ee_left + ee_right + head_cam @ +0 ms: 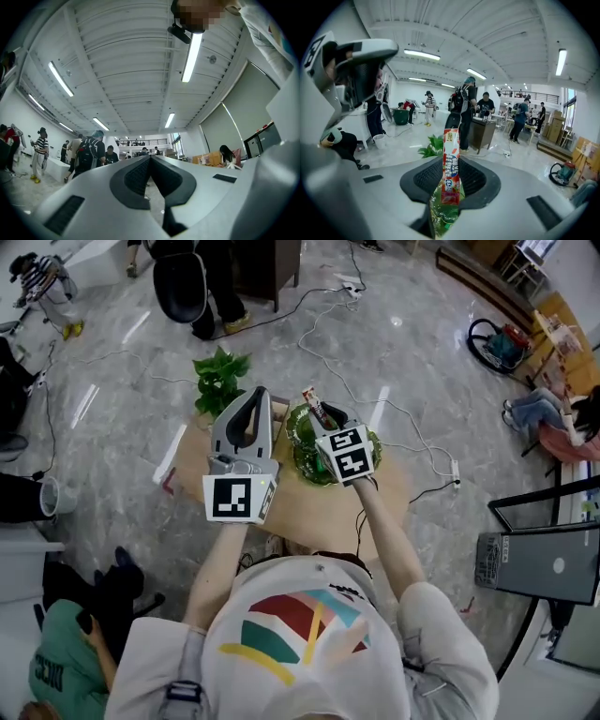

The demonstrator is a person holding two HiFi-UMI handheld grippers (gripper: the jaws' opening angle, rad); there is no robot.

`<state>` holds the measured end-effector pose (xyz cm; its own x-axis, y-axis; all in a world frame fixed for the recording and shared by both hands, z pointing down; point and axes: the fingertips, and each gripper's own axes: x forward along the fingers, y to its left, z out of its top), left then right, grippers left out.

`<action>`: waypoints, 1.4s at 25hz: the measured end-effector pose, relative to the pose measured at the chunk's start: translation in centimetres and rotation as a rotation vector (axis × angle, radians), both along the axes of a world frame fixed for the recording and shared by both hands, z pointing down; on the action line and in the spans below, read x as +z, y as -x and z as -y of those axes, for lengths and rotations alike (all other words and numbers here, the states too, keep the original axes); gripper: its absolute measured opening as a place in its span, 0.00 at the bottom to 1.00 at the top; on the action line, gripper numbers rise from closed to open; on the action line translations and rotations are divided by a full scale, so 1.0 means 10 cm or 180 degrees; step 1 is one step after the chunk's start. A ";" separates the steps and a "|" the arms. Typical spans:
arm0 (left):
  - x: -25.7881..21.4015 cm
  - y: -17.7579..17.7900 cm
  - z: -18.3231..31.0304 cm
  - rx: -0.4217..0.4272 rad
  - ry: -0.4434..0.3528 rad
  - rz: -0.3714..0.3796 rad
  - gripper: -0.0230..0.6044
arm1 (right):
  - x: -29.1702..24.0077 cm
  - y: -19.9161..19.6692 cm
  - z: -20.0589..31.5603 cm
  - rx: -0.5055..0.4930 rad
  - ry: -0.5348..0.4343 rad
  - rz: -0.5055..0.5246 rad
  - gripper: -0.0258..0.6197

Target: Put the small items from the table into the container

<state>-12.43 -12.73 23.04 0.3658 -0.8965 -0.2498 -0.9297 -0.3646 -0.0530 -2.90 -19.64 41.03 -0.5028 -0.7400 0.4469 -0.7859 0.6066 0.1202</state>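
My right gripper (451, 161) is shut on a long red and white snack packet (450, 174), which stands up between the pads with its green end low in the jaws. In the head view the packet (314, 409) pokes up over the green glass container (300, 457) on the small wooden table (394, 488), and the right gripper (325, 426) hangs just above that bowl. The left gripper (257, 396) is raised to the left of the bowl and tilts upward. In its own view the left gripper (150, 158) has its pads together with nothing between them.
A potted green plant (220, 376) stands at the table's far left corner. Cables (412, 423) trail over the marble floor around the table. A black chair (180, 285) stands beyond, a monitor (553, 563) at the right. Several people stand in the hall.
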 end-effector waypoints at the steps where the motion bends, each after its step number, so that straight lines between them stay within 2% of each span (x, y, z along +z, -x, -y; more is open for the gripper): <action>1: 0.05 0.02 0.00 -0.0018 0.0038 0.0006 0.05 | 0.15 -0.01 0.07 0.0031 0.0099 -0.0037 0.21; 5: 0.20 0.15 -0.06 -0.0146 0.0186 0.0028 0.05 | 0.67 0.02 0.23 0.0022 0.0406 -0.0228 0.21; 10: 0.23 0.35 -0.10 -0.0314 0.0233 0.0060 0.05 | 1.14 0.00 0.35 0.0024 0.0733 -0.0566 0.22; 14: 0.20 0.48 -0.13 -0.0423 0.0221 0.0045 0.05 | 1.17 0.04 0.40 0.0073 0.0753 -0.0519 0.25; 23: 0.23 0.37 -0.13 -0.0369 0.0240 0.0037 0.05 | 0.70 -0.03 0.44 0.0269 0.0462 -0.0091 0.25; 26: 0.24 0.28 -0.12 -0.0296 0.0230 0.0043 0.05 | 0.46 -0.17 0.46 0.0367 0.0362 0.0097 0.25; 31: 0.23 0.12 -0.13 -0.0183 0.0222 0.0050 0.05 | -0.04 -0.41 0.31 0.0436 0.0081 0.0223 0.24; 33: 0.23 0.05 -0.15 -0.0134 0.0219 0.0037 0.05 | -0.27 -0.49 0.18 0.0488 -0.0074 0.0314 0.20; 35: 0.22 -0.02 -0.16 -0.0069 0.0209 0.0034 0.05 | -0.54 -0.56 0.04 0.0541 -0.0266 0.0444 0.11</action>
